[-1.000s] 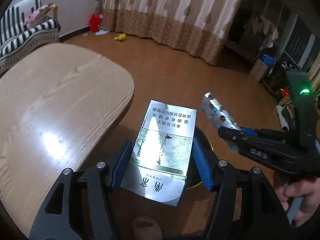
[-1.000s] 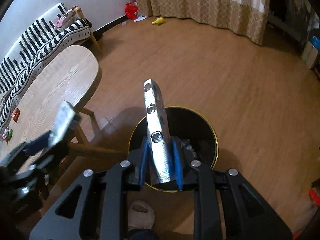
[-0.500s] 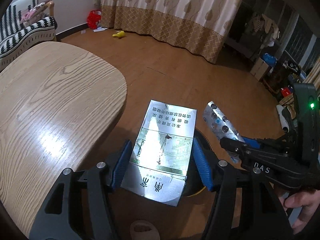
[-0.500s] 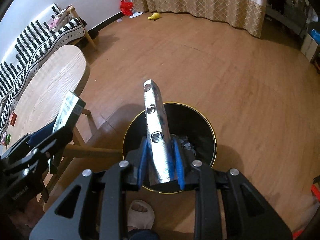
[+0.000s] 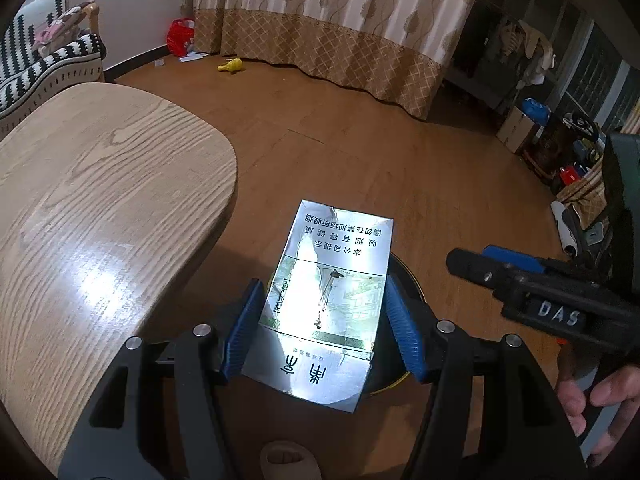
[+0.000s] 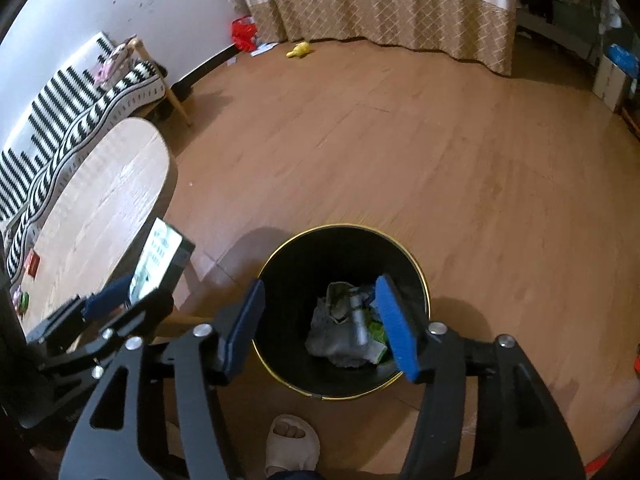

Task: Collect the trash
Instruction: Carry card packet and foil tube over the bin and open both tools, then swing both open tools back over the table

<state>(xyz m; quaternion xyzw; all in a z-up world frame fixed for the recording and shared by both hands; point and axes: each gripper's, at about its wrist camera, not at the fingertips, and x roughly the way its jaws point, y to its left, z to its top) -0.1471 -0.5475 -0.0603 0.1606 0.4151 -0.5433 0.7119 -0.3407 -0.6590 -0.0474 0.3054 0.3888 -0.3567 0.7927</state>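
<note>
Over the black gold-rimmed bin (image 6: 416, 276), the right gripper (image 6: 320, 328) hangs with its blue pads spread wide and empty; crumpled trash (image 6: 344, 332) lies inside. Beside it, the left gripper (image 5: 324, 330) clamps a silver cigarette pack (image 5: 328, 300) near the wooden table (image 5: 100, 208).

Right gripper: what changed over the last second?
The right gripper opened and let go of the silver blister strip, which now lies blurred among the trash in the black bin. The gripper also ended up more squarely over the bin. Unchanged: the left gripper keeps the cigarette pack clamped, now nearer the bin.
</note>
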